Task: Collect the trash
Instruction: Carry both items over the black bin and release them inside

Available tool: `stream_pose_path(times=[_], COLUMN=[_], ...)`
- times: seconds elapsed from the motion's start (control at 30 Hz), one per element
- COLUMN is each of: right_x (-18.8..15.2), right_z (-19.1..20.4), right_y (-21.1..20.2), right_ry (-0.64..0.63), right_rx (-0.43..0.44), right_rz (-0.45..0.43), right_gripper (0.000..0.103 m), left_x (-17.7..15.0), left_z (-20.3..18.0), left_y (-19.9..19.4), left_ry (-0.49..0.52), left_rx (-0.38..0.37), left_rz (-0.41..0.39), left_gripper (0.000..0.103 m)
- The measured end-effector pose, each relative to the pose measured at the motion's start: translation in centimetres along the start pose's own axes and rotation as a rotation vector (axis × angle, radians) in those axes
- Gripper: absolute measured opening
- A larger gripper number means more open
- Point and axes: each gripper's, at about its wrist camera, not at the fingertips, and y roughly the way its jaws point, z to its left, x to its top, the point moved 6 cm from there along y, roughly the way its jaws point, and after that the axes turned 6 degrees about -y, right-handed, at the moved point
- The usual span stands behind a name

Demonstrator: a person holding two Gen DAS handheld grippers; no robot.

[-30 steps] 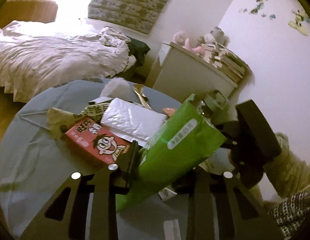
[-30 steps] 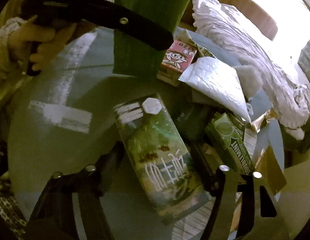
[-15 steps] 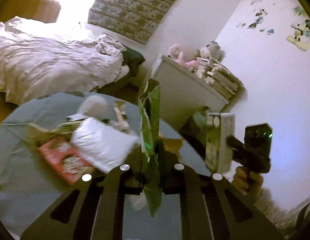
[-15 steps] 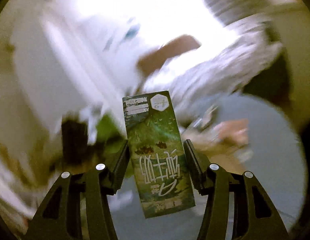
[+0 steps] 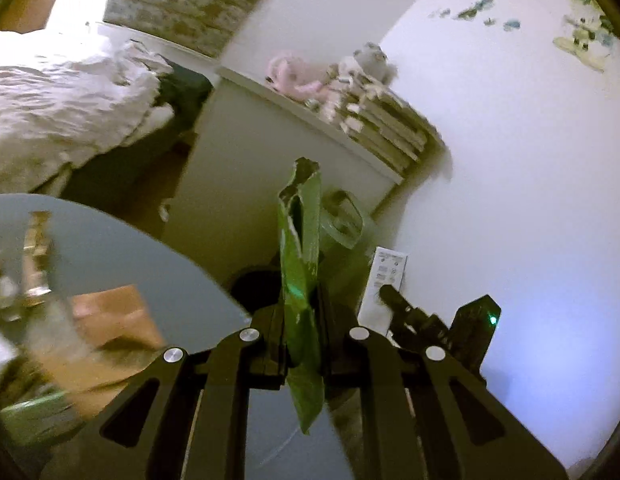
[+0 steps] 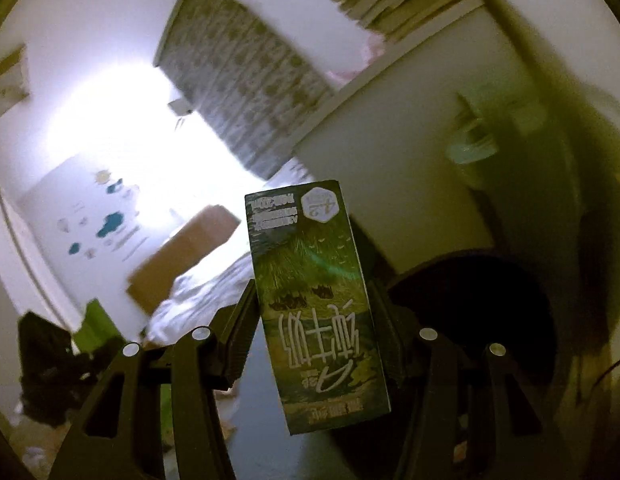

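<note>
Now the left gripper (image 5: 299, 340) has its jaws pressed together on a green wrapper (image 5: 301, 264). It is thin and flat, and we see it from its edge. It stands up tall between the fingers. Its top end is torn and bent open, and its bottom end hangs down below the jaws. It is bright green and a bit shiny, with some small white marks on it. It is up in the air, just past the edge of the round grey table (image 5: 109, 264).

Meanwhile, the right gripper (image 6: 310, 344) has its jaws clamped on a milk carton (image 6: 310, 300). This carton is a tall box, and the jaws squeeze its two narrow sides. Its front is dark green with a picture of grass and water. Big white letters run across the lower half, and they are upside down. Near the far end there is a white six-sided badge and some small white print. The carton is lifted up too, and it touches nothing but the jaws. In the left wrist view its white side (image 5: 384, 284) shows off to the right, with the black right gripper (image 5: 430, 320) holding it.

Below the carton sits a round dark bin (image 6: 490, 312). Blurry scraps lie on the table near its left edge, too smeared to tell what they are. A bed with white sheets (image 5: 61, 108) and a white cabinet (image 5: 245, 168) with books stacked on top are behind.
</note>
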Motion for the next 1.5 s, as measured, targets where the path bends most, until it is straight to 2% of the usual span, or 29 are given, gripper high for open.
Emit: stream_pose_path(times=[0.17,0.33,0.47,0.77,1.27,1.3,1.33,1.37,1.4,1.43,1.5], right_x=[-0.2,-0.7,-1.4,-3.5,-4.5,-4.3,-4.4,-4.3,-4.3,-4.3,-4.4], right_z=[-2.6,-5.4,-5.4,-6.3,-6.0,-6.0,-6.0,-6.0,-6.0,-6.0,-6.0], right_y=[2.3,3.9,4.6,2.2,2.7,2.6,2.6,2.5,2.5,2.4,2.4], right_ry=[-0.023,-0.013,-0.034,0.0,0.012,0.015,0.019,0.022,0.027,0.03,0.034], right_rx=[-0.082,-0.146,-0.18,-0.187,-0.187,-0.187,-0.187,-0.189,-0.189,-0.189,-0.19], right_rz=[0.01,0.078,0.112,0.132,0.18,0.182,0.181,0.181,0.182,0.182,0.181], right_gripper=[0.054,0.054,0.054,0.054,0.054,0.054,0.056,0.056,0.056,0.056,0.057], left_x=[-0.9,-2.3,-3.0,-3.4,-4.3,-4.3,-4.3,-4.3,-4.2,-4.0,-3.8], left_z=[-1.8,-2.0,-1.6,-0.8,0.0,0.1,0.1,0.2,0.2,0.2,0.2], left_y=[6.7,10.8,12.9,15.5,16.1,16.1,16.1,16.1,15.9,15.4,14.9], left_ry=[0.035,0.052,0.053,0.024,0.02,0.019,0.018,0.018,0.019,0.025,0.033], left_rx=[-0.007,0.01,0.029,0.066,0.106,0.11,0.118,0.127,0.138,0.15,0.156], left_rz=[0.079,0.148,0.186,0.223,0.253,0.256,0.259,0.257,0.246,0.221,0.202], left_gripper=[0.013,0.013,0.013,0.013,0.017,0.025,0.042,0.052,0.071,0.081,0.082])
